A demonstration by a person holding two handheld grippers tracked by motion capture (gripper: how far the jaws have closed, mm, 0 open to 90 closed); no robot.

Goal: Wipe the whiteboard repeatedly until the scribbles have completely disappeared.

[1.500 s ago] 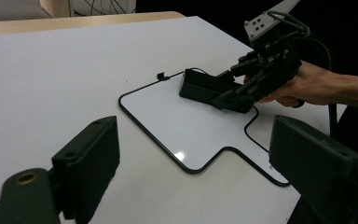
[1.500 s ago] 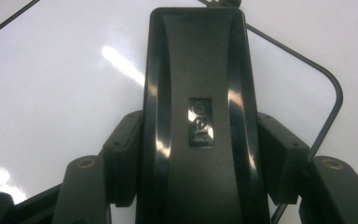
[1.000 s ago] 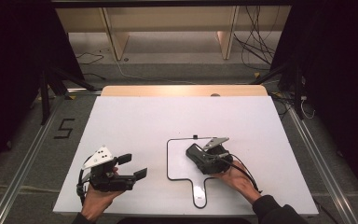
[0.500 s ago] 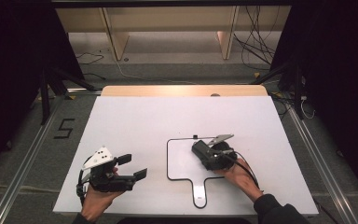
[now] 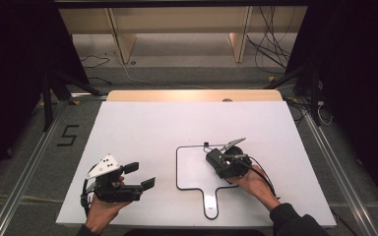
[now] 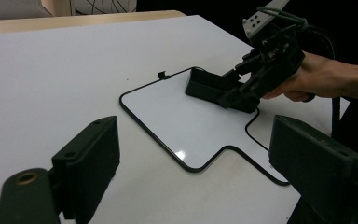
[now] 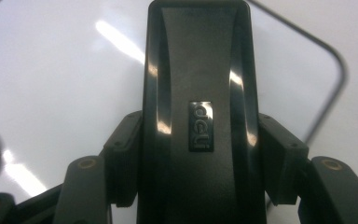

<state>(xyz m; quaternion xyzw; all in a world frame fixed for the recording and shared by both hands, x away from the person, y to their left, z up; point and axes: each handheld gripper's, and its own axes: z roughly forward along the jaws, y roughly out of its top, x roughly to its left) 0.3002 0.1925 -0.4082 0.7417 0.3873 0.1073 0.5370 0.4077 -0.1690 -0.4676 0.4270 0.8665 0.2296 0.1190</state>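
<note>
The right gripper (image 5: 215,158) pinches a glossy black rigid plastic eraser block (image 7: 198,112) by its long sides, on the white paddle-shaped whiteboard (image 5: 193,172) near the bench's (image 5: 142,132) right. It looks light, stiff and slippery. The left gripper (image 5: 145,177) rests spread.

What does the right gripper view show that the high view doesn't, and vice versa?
Right gripper view alone: a small embossed logo plate on the black eraser, and both pads pressed against its sides.

High view alone: the left gripper open and apart on the white table, the whiteboard's handle, and the floor marking "5".

Both: the right gripper shut on the eraser, on the black-rimmed whiteboard.
</note>
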